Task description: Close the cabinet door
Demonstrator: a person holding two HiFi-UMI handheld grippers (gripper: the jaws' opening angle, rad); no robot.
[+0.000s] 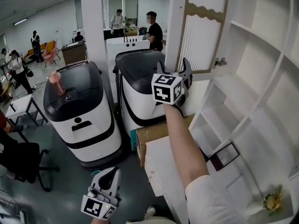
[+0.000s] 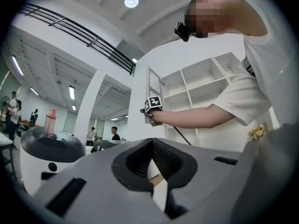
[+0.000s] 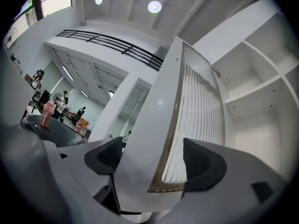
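Cabinet door [image 1: 205, 27] stands swung wide open, out to the left of the white cabinet [image 1: 280, 106], its slatted panel facing the bare shelves [image 1: 254, 73]. It hangs on a hinge [image 1: 219, 62] at the cabinet's front edge.

The right gripper [image 1: 183, 76] is raised at arm's length to the door's lower corner. In the right gripper view its fingers [image 3: 205, 164] are clenched on the door's bottom edge [image 3: 173, 185], one pad on the plain outer face and one on the slatted inner face. Holding that free corner, far from the hinge, looks chosen for leverage, so a light sideways push should turn the whole panel.

The left gripper [image 1: 108, 178] hangs low and near the person, well apart from the cabinet. Its fingers [image 2: 135, 160] are drawn together with nothing between them; it seems to be kept out of the door's path.

Closing appears barely begun, since the door is far from the cabinet front. The next move probably calls for an arc to the right, with the pinch let go before the inner finger is trapped against the frame.
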